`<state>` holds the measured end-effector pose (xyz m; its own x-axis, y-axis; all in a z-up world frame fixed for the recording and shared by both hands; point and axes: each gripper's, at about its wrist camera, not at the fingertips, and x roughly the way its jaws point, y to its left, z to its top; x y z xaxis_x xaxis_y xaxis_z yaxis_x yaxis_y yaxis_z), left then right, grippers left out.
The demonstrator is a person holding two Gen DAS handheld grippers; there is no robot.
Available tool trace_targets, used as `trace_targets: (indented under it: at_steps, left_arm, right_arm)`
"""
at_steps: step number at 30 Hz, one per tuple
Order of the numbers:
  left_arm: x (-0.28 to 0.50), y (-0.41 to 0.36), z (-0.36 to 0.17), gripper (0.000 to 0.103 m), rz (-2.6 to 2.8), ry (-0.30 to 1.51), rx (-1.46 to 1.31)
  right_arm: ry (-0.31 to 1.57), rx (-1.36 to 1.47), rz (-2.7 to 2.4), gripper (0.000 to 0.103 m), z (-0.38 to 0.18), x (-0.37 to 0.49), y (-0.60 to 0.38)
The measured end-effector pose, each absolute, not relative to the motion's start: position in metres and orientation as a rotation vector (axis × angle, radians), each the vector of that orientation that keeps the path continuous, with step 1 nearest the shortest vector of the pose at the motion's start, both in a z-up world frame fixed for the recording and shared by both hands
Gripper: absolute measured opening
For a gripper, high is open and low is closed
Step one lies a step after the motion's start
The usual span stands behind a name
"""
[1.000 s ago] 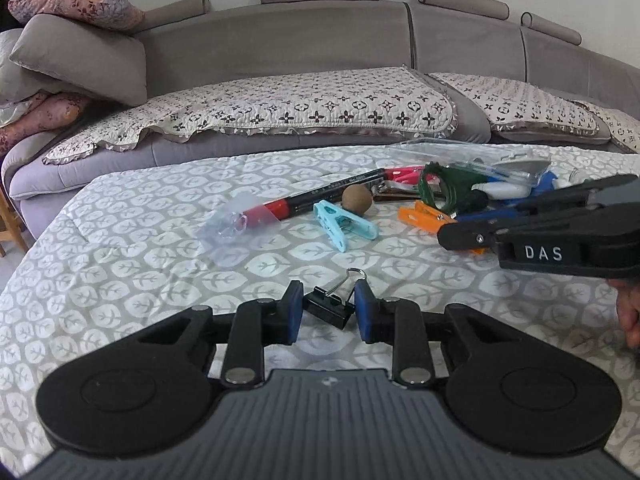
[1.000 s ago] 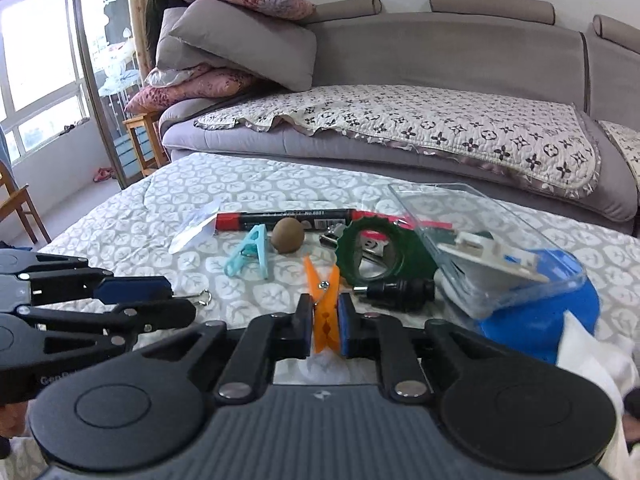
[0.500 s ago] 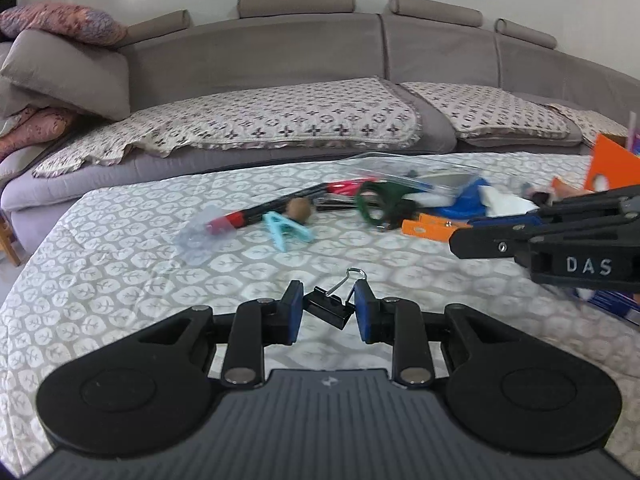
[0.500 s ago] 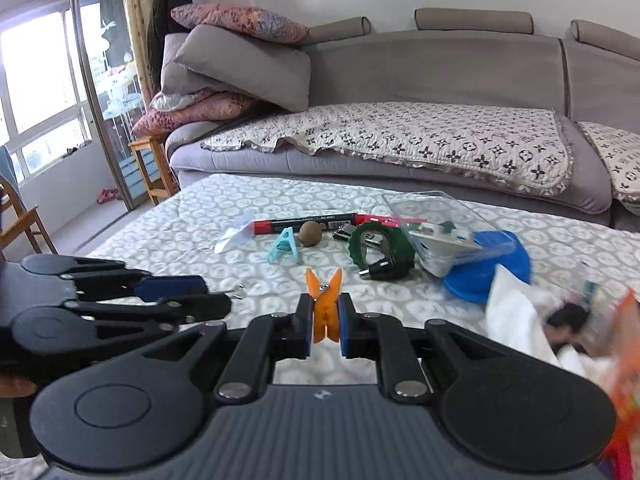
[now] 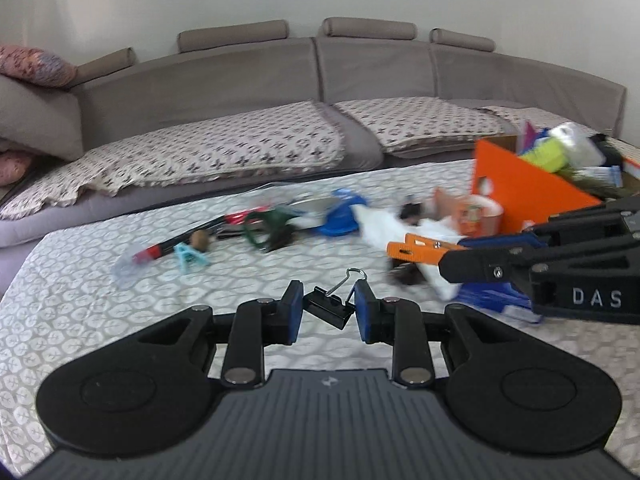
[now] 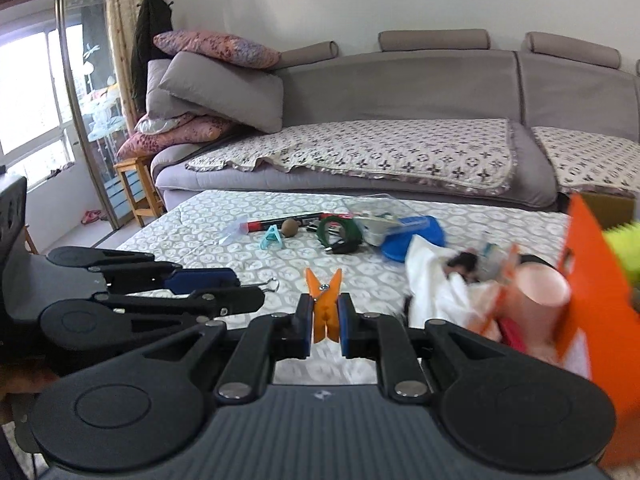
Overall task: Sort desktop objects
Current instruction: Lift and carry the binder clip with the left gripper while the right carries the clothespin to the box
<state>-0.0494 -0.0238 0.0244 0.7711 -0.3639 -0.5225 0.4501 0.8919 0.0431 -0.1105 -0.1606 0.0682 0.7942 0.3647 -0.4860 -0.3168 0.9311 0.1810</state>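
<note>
Both claws swung right toward orange box (image 5: 520,188); left claw (image 5: 325,307) clamps black metal binder clip (image 5: 329,307), right claw (image 6: 325,320) clamps orange plastic clothespin (image 6: 325,308).

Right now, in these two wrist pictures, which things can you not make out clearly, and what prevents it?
- Orange box, right wrist view: cut off by the right edge and blurred; its contents are unclear.
- Pink cup, right wrist view: motion blur hides its print.
- Blue stack, left wrist view: the right gripper covers most of it.
- Small dark item on the white cloth, left wrist view: too blurred to name.
</note>
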Motion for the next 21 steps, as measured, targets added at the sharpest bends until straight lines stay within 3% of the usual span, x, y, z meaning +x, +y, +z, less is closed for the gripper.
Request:
trace_targets:
  at_steps: [21]
  left_arm:
    - [-0.106,-0.139,0.05,0.028,-0.717,0.468,0.243]
  right_arm:
    - [0.476,0.132,0.141,0.013,0.084,-0.196,-0.256]
